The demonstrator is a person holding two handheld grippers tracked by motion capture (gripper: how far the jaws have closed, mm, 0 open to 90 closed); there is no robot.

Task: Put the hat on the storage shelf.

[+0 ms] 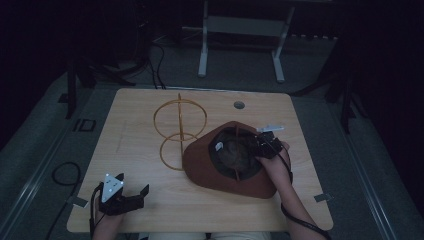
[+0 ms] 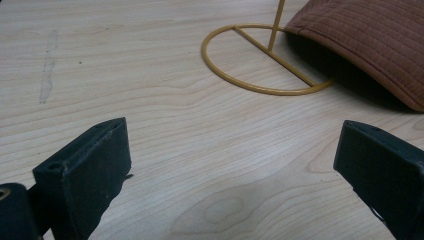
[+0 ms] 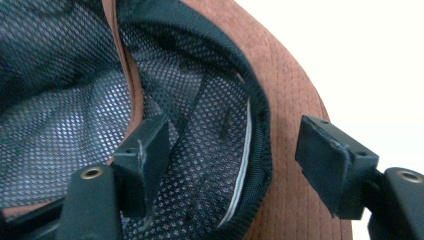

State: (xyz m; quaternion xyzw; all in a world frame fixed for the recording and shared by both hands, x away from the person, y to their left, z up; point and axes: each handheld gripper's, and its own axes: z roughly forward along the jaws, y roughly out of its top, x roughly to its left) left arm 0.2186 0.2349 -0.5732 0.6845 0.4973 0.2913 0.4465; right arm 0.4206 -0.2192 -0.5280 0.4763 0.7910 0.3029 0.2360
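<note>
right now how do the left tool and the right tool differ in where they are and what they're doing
The left tool sits low over bare table near the front edge, clear of everything; the right tool is at the brown hat. The left tool's jaws are spread over bare wood; the right tool's jaws straddle the hat's rim, one inside against the mesh lining, one outside over the brim. Both are open.

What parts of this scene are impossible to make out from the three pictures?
- Stand: in the high view the hat covers part of its base ring.
- Hat's outer top: it lies upside down against the table.
- Room beyond the table: too dark in the high view.
- Right hand-held gripper: the table beyond the brim is washed out white in its view.
</note>
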